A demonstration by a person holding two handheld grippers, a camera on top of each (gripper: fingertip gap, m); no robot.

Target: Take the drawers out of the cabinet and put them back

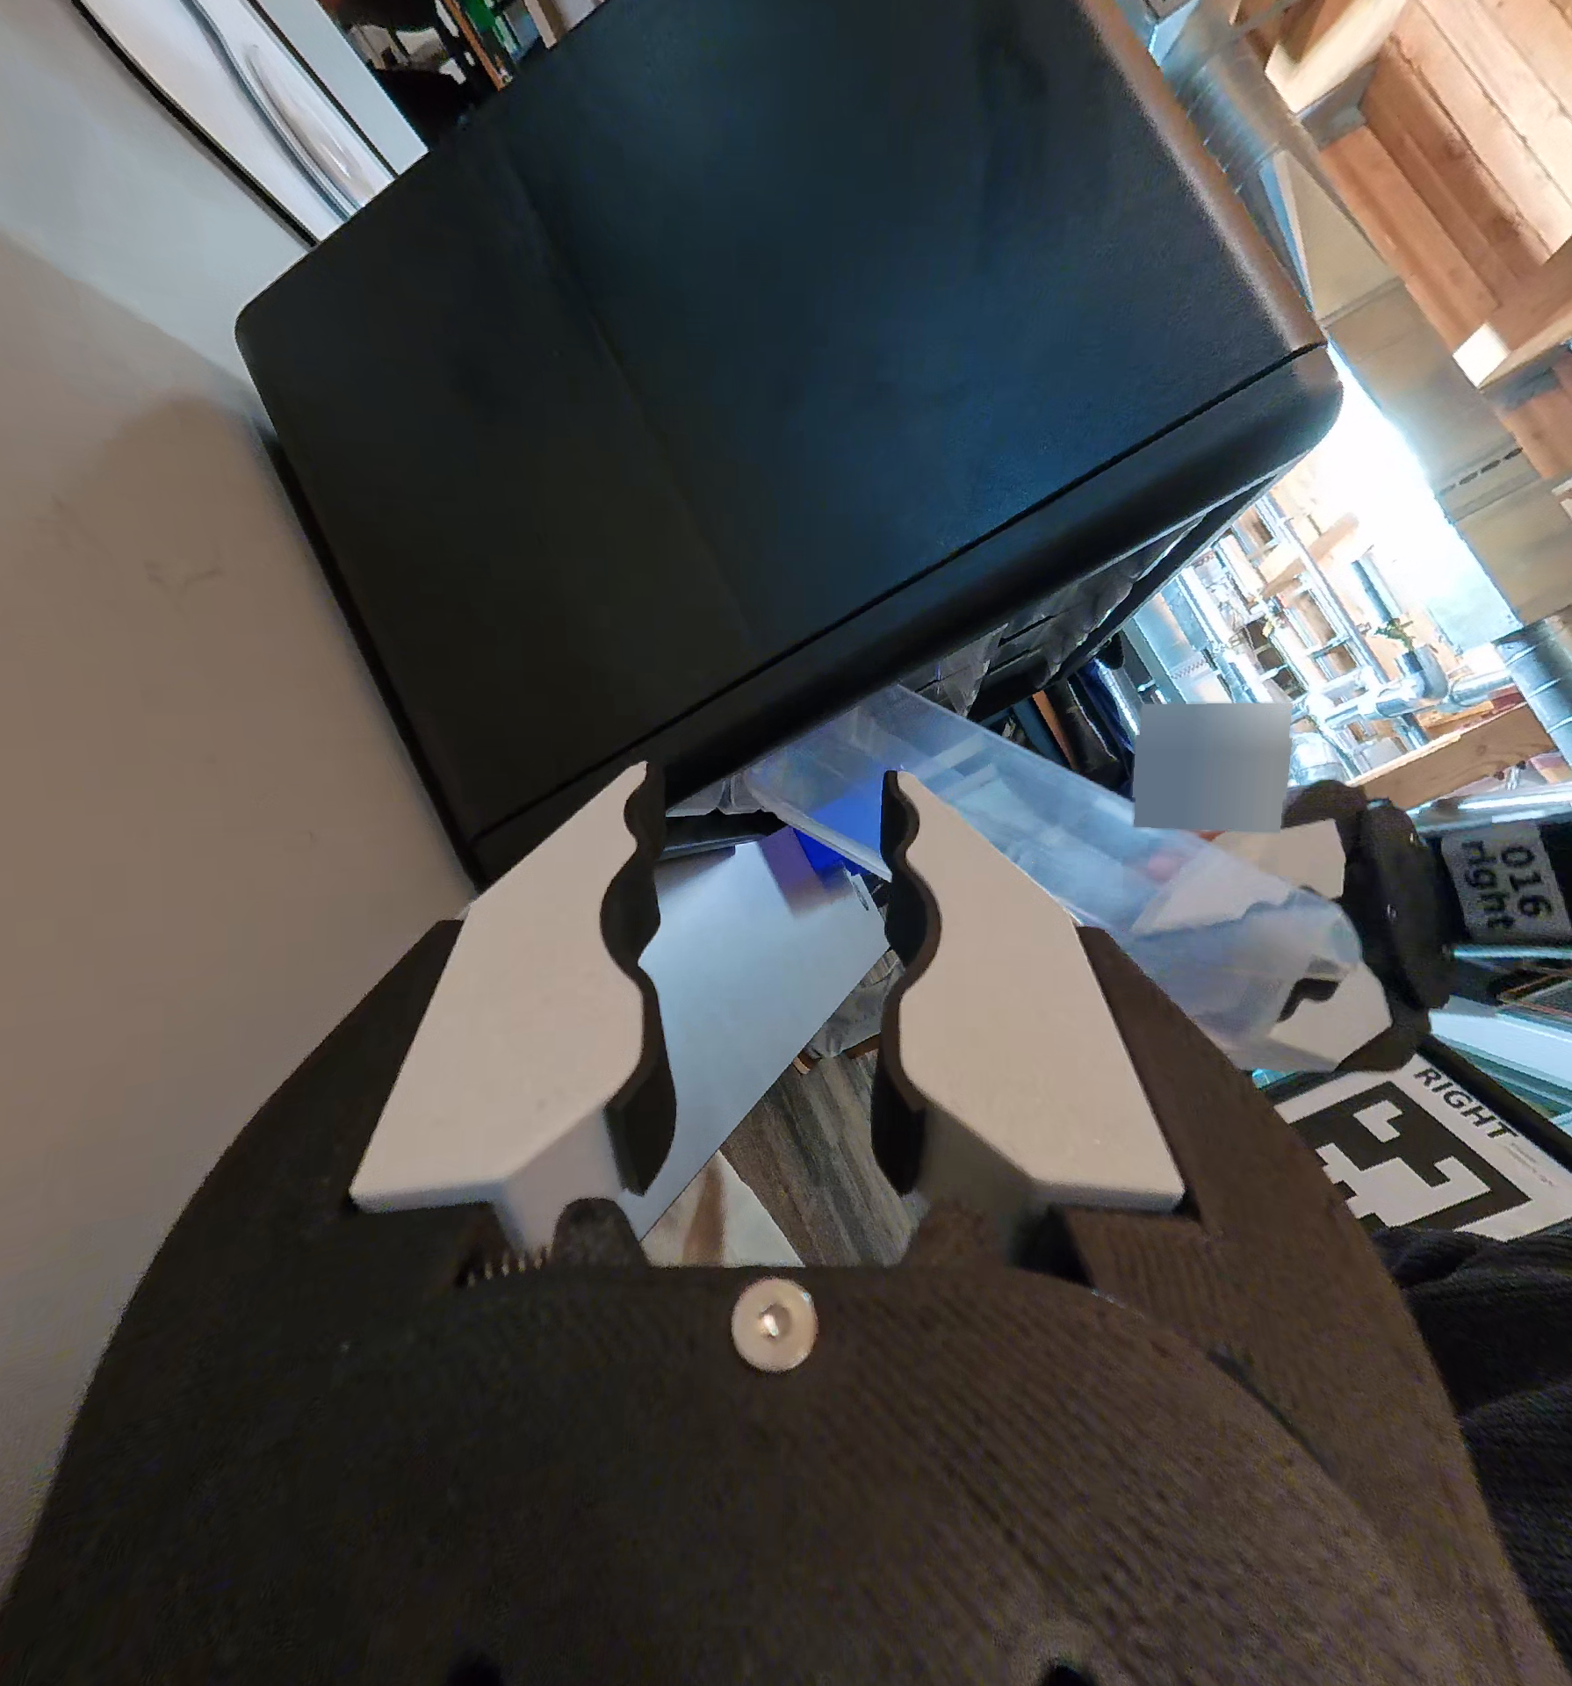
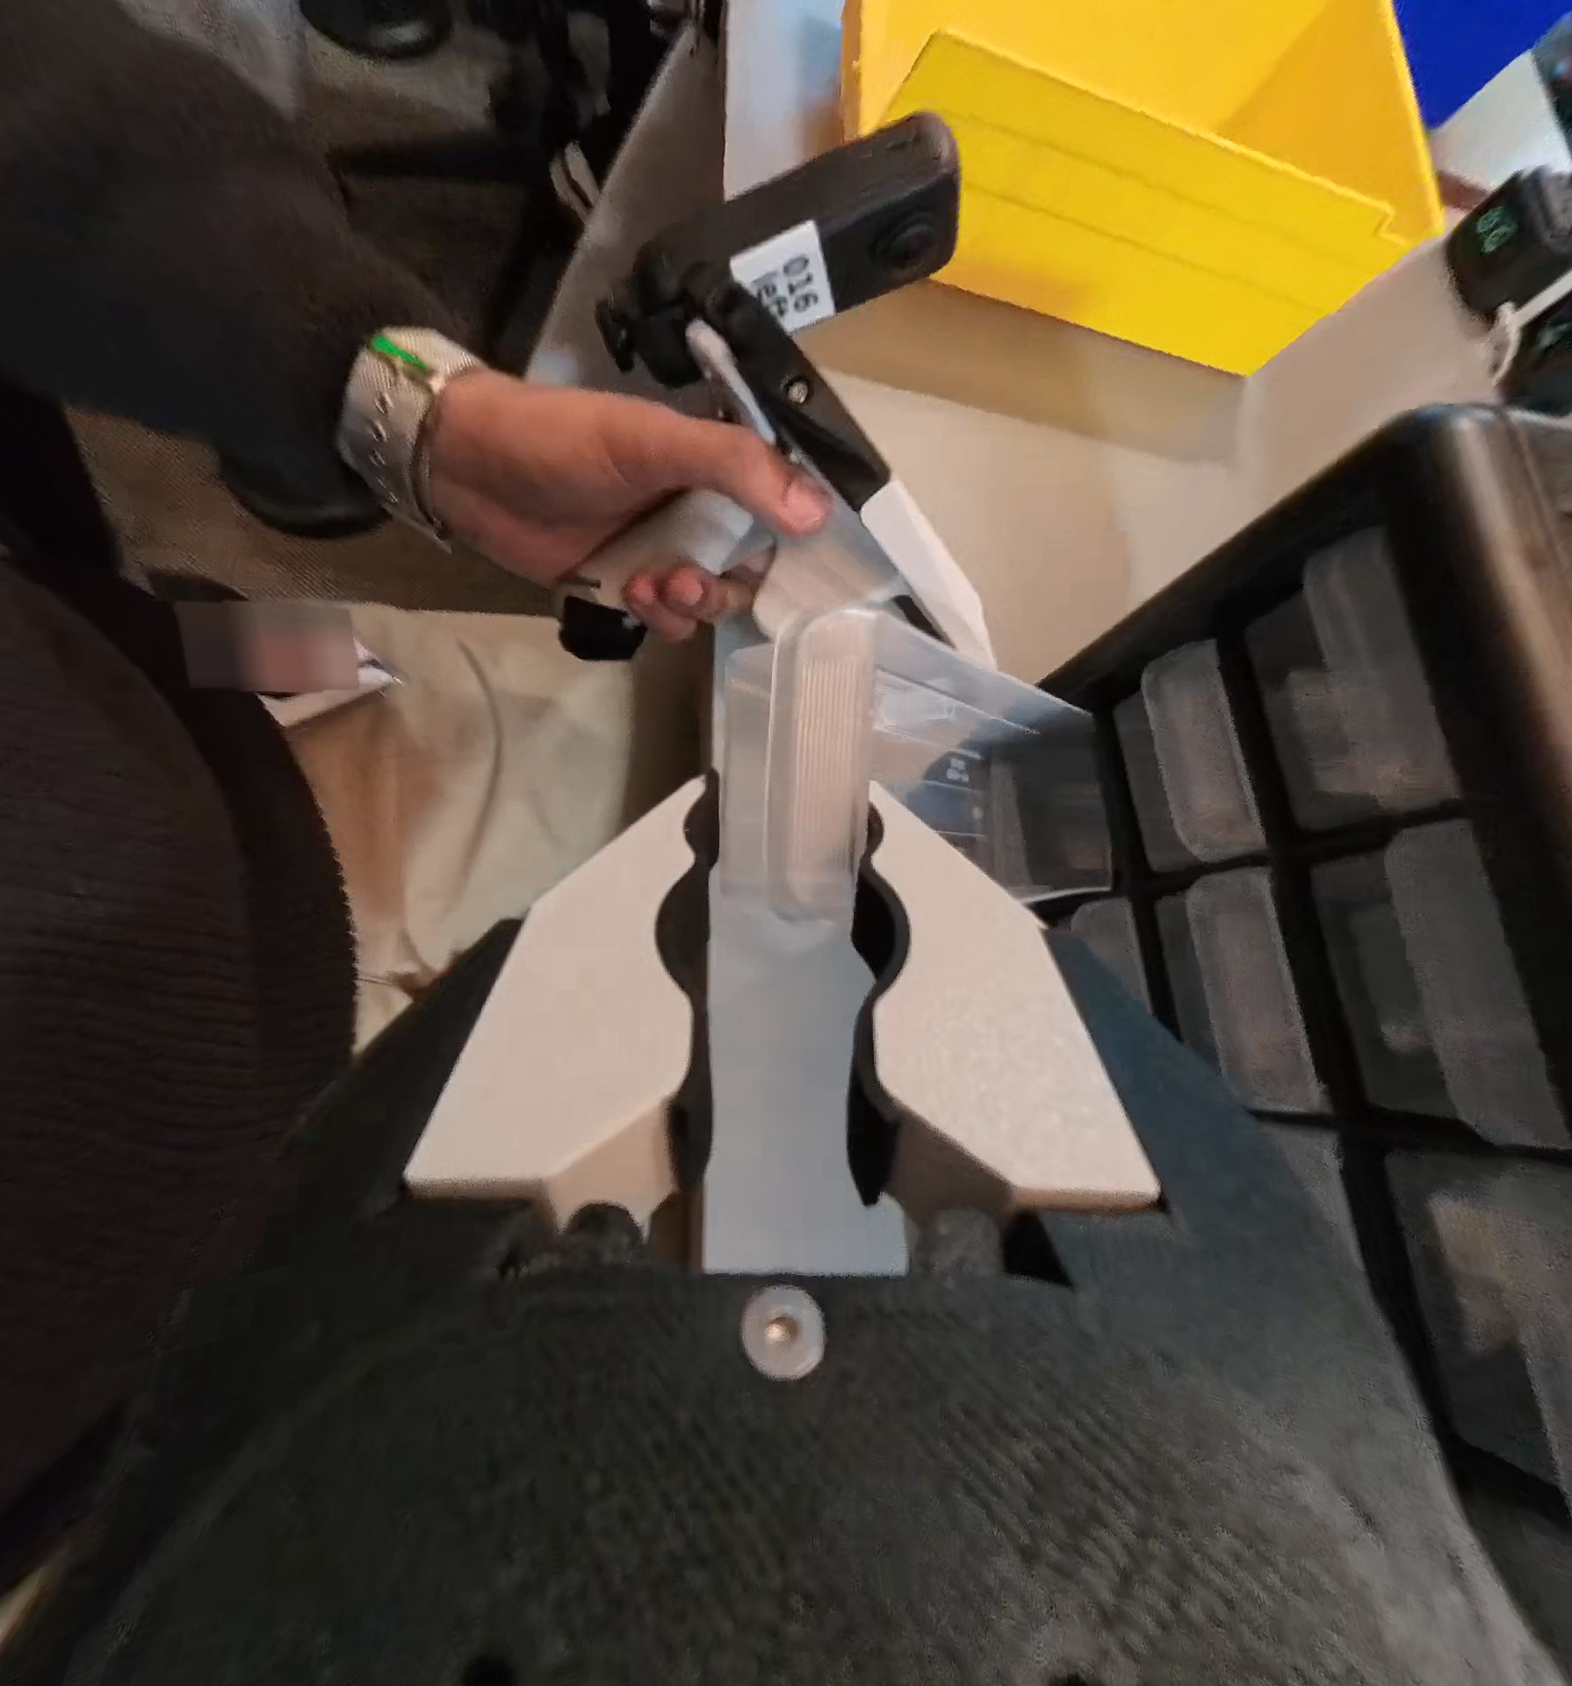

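Left gripper (image 1: 769, 785) sat with jaws apart, nothing between them, tips just below the black cabinet (image 1: 764, 383). Clear drawer (image 2: 864, 730) stuck partway out of the cabinet front. Right gripper (image 2: 787, 821) was clamped on the drawer's handle tab. Yellow bin (image 2: 1129, 182) behind.
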